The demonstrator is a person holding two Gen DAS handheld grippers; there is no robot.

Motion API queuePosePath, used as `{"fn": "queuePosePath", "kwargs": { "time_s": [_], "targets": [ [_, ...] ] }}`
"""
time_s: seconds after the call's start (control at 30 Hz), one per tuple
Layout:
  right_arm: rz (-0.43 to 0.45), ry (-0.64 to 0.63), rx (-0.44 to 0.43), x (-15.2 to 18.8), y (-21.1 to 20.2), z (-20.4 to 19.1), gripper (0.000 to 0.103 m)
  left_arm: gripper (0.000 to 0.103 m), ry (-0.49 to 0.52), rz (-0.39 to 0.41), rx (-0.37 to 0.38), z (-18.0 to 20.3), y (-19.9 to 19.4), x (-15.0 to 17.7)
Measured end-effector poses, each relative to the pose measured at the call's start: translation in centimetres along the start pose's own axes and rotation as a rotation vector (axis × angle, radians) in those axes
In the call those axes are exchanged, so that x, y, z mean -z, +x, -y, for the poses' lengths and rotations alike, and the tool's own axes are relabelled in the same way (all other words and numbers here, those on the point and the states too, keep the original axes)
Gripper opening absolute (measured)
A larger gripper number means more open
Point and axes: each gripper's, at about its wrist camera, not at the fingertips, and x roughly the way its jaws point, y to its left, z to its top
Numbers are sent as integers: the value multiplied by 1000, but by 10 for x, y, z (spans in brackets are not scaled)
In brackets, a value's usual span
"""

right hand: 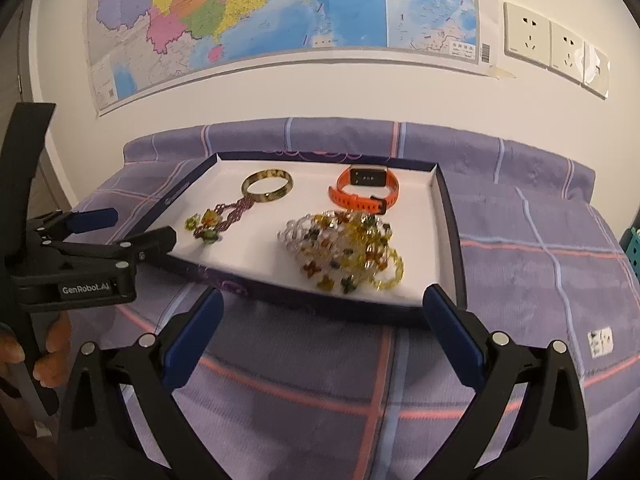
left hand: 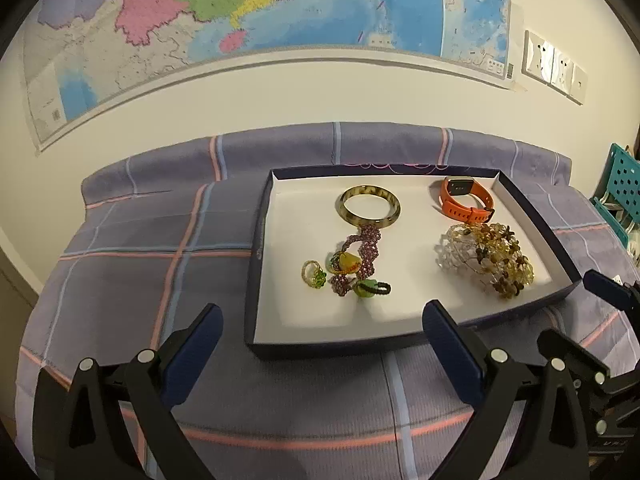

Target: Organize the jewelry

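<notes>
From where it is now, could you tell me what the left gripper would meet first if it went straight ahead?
Most likely the near wall of the tray: the open left gripper points down at it. If it cleared the rim, the small bead cluster comes next; depth is uncertain.

"GenRobot.AI" on left tongs [right hand: 124, 227] body; map text unreadable

Colourful wall map [left hand: 260, 20] at twelve o'clock, white wall sockets [right hand: 556, 46] at two o'clock, purple plaid bedsheet [left hand: 140, 240], teal perforated basket [left hand: 624, 184] at three o'clock
</notes>
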Motion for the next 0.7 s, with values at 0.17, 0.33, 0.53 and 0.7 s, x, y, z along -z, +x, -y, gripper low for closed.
{"fn": "queuePosePath", "kwargs": {
  "time_s": [0.17, 0.33, 0.53, 0.7],
  "targets": [
    [9, 11, 8, 8, -8, -1, 98, 96, -4, 16, -8, 2, -10, 9],
    [1, 20, 6, 14, -13, -1, 98, 96, -15, 16, 0, 3, -15, 17],
    [-1, 25, 1, 19, -17, -2, 98, 96, -18, 4, -1, 4, -15, 22],
    [-2, 33, -1, 21, -18, -2, 98, 96, -21, 7, -1, 4, -18, 24]
  ]
}}
